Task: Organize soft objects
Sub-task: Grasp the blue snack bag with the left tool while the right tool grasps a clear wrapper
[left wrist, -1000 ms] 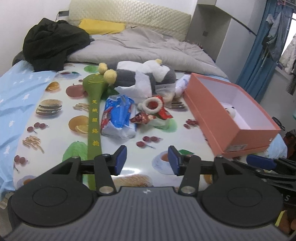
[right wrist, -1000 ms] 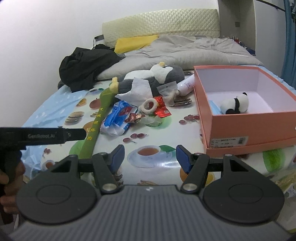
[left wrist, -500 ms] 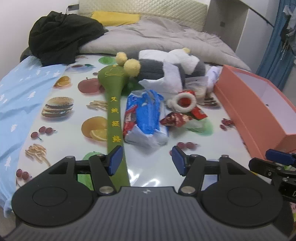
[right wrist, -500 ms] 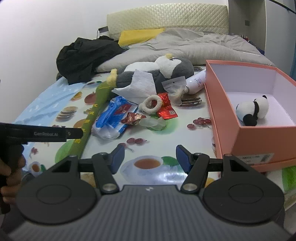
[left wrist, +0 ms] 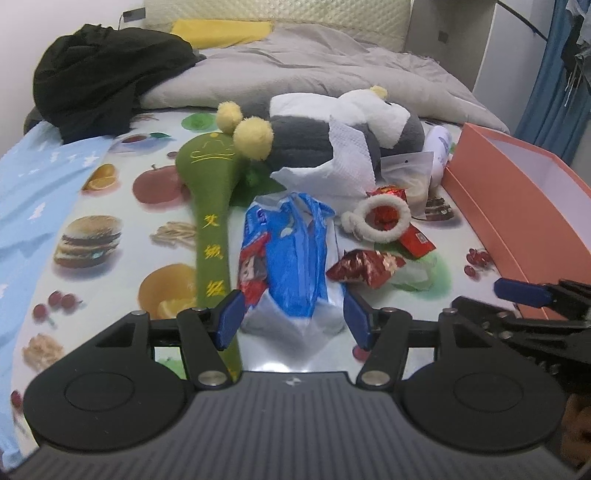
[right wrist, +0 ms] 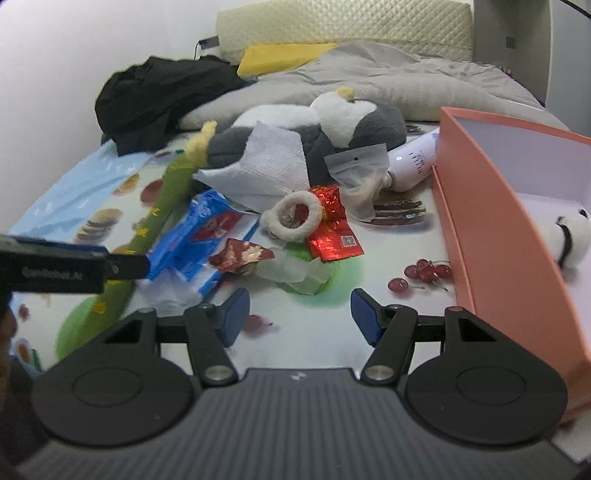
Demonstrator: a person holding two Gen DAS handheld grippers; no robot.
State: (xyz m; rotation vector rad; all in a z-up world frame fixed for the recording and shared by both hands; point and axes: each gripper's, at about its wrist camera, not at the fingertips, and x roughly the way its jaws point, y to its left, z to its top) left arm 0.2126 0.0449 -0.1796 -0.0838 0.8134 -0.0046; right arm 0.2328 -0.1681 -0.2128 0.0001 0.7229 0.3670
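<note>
Approaching soft clutter on bed.
Left tongs (left wrist: 291, 325) apart, straddling blue packet (left wrist: 291, 258); right tongs (right wrist: 297, 314) apart, empty. Advise gripping mid-packet, then carrying to orange box (right wrist: 491, 206).

The bed (left wrist: 22, 206) carries a glossy food-print cloth (left wrist: 110, 266) over a pale blue star sheet. Directly on the cloth lie a long green plush mallet (left wrist: 212, 206) with 2 yellow pompoms, a blue plastic bag (left wrist: 291, 254) just beside its handle, a grey-and-white plush toy (right wrist: 332, 129) with a white paper towel (right wrist: 273, 166) against it, a white fluffy ring (right wrist: 295, 216), red foil wrappers (right wrist: 332, 229), a clear pouch (right wrist: 358, 173), a white bottle (right wrist: 413, 158) and an open salmon box (right wrist: 476, 206). Behind them sit a grey duvet (left wrist: 314, 70), a black garment heap (left wrist: 99, 74) and a yellow pillow (left wrist: 221, 31)
</note>
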